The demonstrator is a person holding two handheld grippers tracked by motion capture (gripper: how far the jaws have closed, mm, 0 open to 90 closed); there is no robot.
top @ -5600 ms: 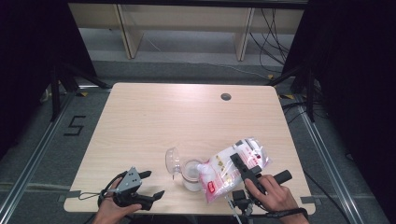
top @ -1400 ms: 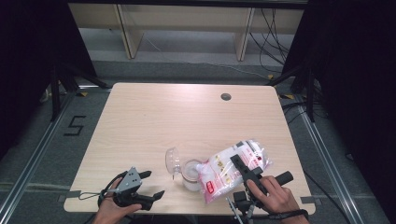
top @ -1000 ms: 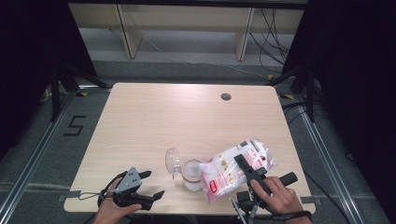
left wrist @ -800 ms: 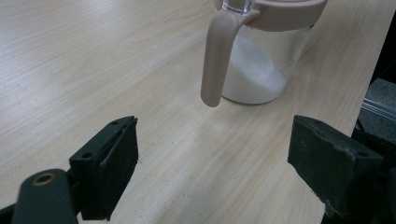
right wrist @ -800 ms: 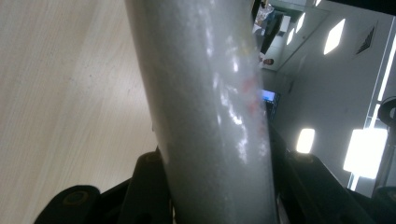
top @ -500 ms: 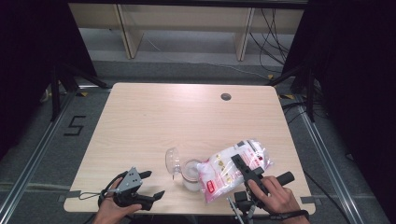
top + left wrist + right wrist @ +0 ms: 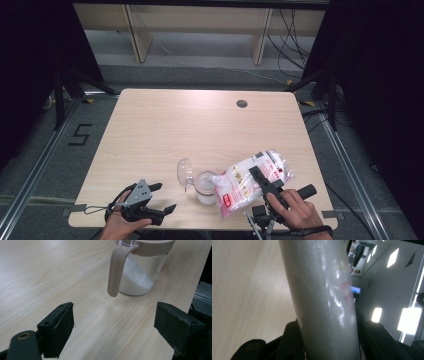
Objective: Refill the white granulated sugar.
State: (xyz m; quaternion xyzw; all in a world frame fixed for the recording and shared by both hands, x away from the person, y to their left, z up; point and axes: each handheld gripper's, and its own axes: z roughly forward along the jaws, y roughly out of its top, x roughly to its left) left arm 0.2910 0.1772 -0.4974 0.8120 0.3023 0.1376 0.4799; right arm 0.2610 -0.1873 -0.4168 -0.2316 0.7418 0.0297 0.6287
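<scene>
Fingers of the right gripper [image 7: 261, 179] clamp the tilted sugar bag [image 7: 247, 181] over the jar [image 7: 205, 186] by the desk's [image 7: 190, 130] near edge; left gripper's [image 7: 113, 327] fingers gape empty, its view showing the jar's handle [image 7: 115, 271].

Bright even overhead light on the table [image 7: 165, 130], dark surroundings, soft focus.

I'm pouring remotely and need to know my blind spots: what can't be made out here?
- Jar mouth: high view, covered by the bag; whether powder is flowing is hidden.
- Bag print: too small in high view, blurred in right gripper view.
- Jar top: cut off by the left gripper view's upper edge.
- Right gripper fingers: mostly behind the bag.
</scene>
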